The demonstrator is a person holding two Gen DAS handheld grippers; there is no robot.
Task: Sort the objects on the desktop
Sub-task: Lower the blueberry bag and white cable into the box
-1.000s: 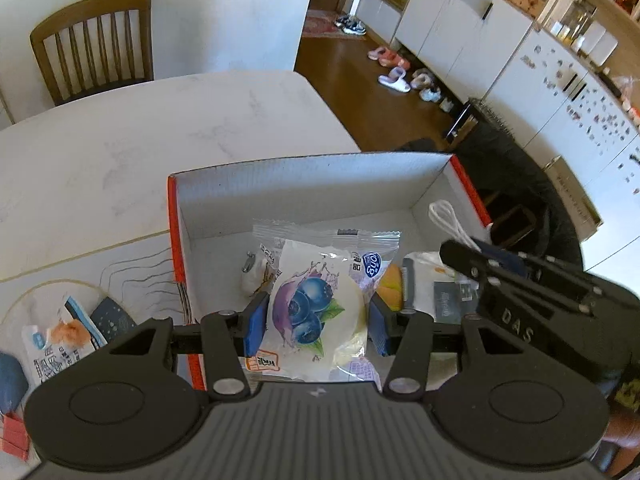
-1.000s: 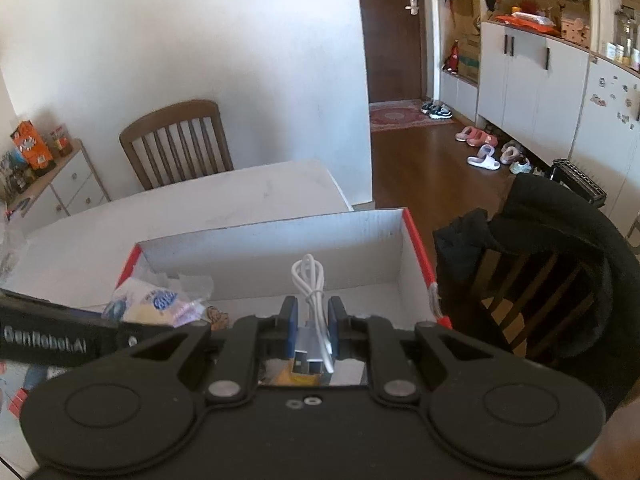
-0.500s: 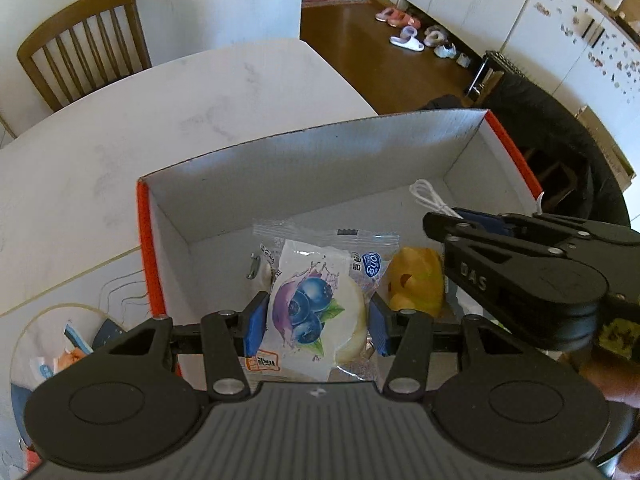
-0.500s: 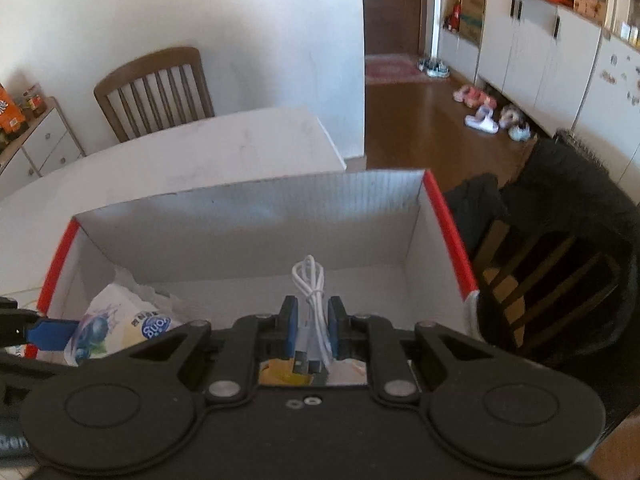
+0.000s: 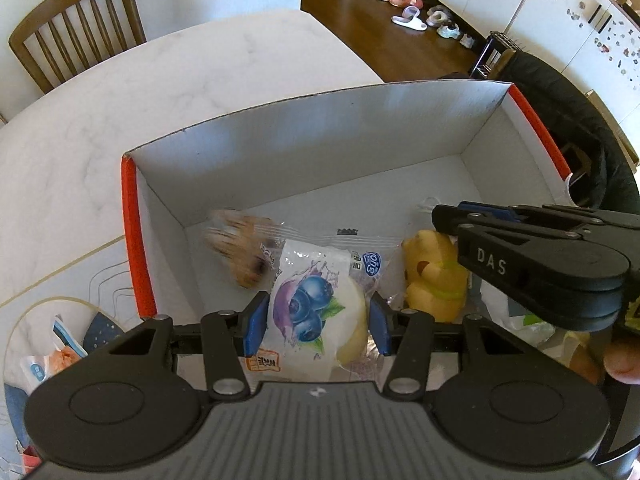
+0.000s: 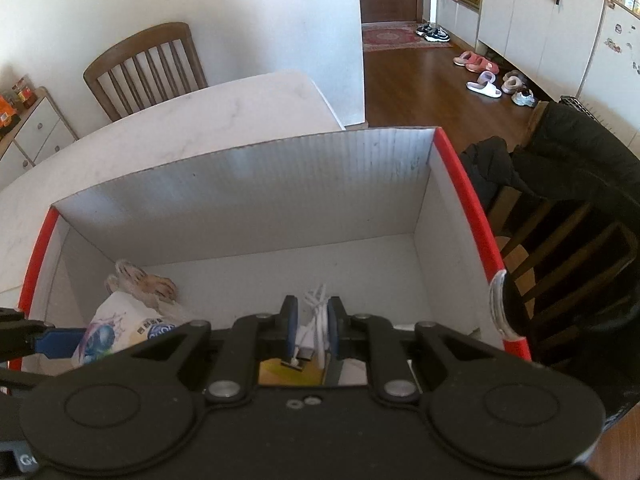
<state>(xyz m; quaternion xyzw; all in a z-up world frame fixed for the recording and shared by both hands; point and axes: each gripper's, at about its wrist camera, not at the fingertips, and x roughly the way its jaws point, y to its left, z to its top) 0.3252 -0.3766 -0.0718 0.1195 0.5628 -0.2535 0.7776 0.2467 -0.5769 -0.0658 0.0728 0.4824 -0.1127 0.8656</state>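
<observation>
My left gripper [image 5: 316,316] is shut on a blueberry snack packet [image 5: 316,304] and holds it over the open red-and-white cardboard box [image 5: 304,152]. A yellow toy figure [image 5: 436,276] and a blurred brown furry thing [image 5: 244,248] are inside the box. My right gripper [image 6: 313,328] is shut on a coiled white cable [image 6: 314,320] over the right part of the same box [image 6: 240,192]. The right gripper also shows in the left wrist view [image 5: 452,216]. The packet also shows in the right wrist view [image 6: 120,332].
The box stands on a white marble table [image 5: 120,92]. Small packets [image 5: 44,360] lie on a placemat left of the box. A wooden chair [image 5: 76,20] stands at the far side. A chair with a black coat [image 6: 572,184] stands to the right.
Both grippers have moved forward over the box with their loads. A brown furry thing now shows, blurred, in the box beside the packet. The yellow toy is in fuller view.
</observation>
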